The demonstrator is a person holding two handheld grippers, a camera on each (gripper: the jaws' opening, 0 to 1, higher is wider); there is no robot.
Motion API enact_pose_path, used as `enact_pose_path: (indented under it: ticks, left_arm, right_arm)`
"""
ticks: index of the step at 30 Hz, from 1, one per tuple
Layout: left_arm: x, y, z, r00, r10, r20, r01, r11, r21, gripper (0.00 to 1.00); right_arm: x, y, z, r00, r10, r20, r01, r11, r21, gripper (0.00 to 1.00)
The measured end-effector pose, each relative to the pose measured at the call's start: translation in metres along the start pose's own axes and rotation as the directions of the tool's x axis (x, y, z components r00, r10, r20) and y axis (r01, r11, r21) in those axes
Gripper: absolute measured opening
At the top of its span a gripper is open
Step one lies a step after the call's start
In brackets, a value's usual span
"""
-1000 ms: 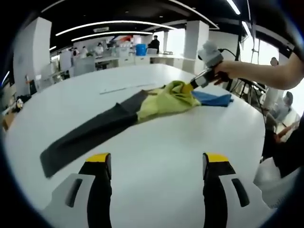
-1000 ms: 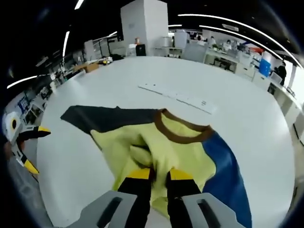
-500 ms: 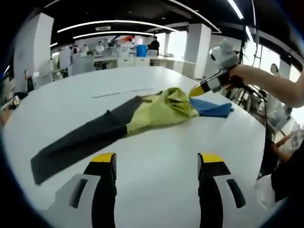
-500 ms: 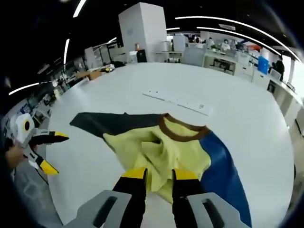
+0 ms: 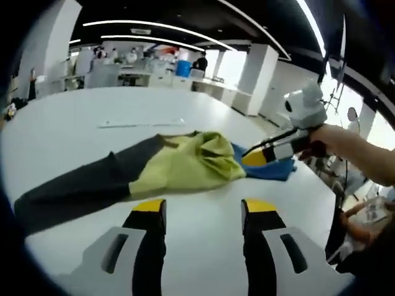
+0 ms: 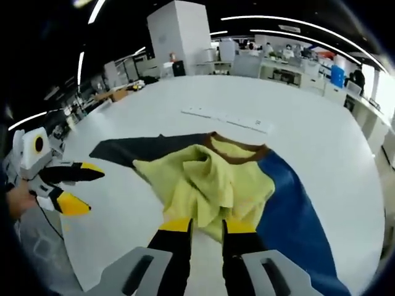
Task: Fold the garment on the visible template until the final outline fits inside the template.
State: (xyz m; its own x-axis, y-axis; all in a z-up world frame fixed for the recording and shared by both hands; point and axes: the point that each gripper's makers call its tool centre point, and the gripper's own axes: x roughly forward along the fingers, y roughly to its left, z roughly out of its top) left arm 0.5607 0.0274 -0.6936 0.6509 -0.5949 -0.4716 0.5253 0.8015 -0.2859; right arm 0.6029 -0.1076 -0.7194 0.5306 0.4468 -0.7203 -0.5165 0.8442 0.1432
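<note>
No writing can be read on anything here. The garment [image 6: 234, 185] lies crumpled on the round white surface [image 6: 321, 129]: soft matte cloth, yellow body bunched in folds, brown ribbed collar, one dark grey sleeve and one blue (both spread flat). A thin white strip [image 6: 227, 118] lies beyond the collar. The right gripper [image 6: 202, 226] hangs released just above the yellow hem, jaws slightly parted. The left gripper [image 5: 202, 206] is also released, jaws wide, gripping nothing.
</note>
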Motion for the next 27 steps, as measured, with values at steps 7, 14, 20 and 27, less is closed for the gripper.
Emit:
enact_pose_path:
  ticks: [7,14,20,27]
  left_arm:
    - [0.023,-0.006,0.000,1.000,-0.010,-0.008,0.009,0.994,-0.105,0.40]
    - [0.045,-0.012,0.007,1.000,-0.017,0.018,0.021,0.967,-0.255,0.33]
    - [0.062,-0.014,0.011,1.000,-0.008,0.022,0.015,0.952,-0.306,0.28]
    - [0.080,-0.020,0.008,1.000,-0.014,0.000,0.014,0.940,-0.341,0.25]
  right_arm:
    - [0.002,0.002,-0.002,0.999,-0.038,0.033,0.038,0.999,0.005,0.10]
    - [0.005,0.007,-0.001,0.997,-0.038,0.063,0.035,0.998,0.050,0.09]
    - [0.010,0.006,-0.002,0.995,-0.058,0.077,0.052,0.995,0.081,0.06]
    - [0.013,0.004,-0.006,0.995,-0.069,0.074,0.060,0.992,0.111,0.04]
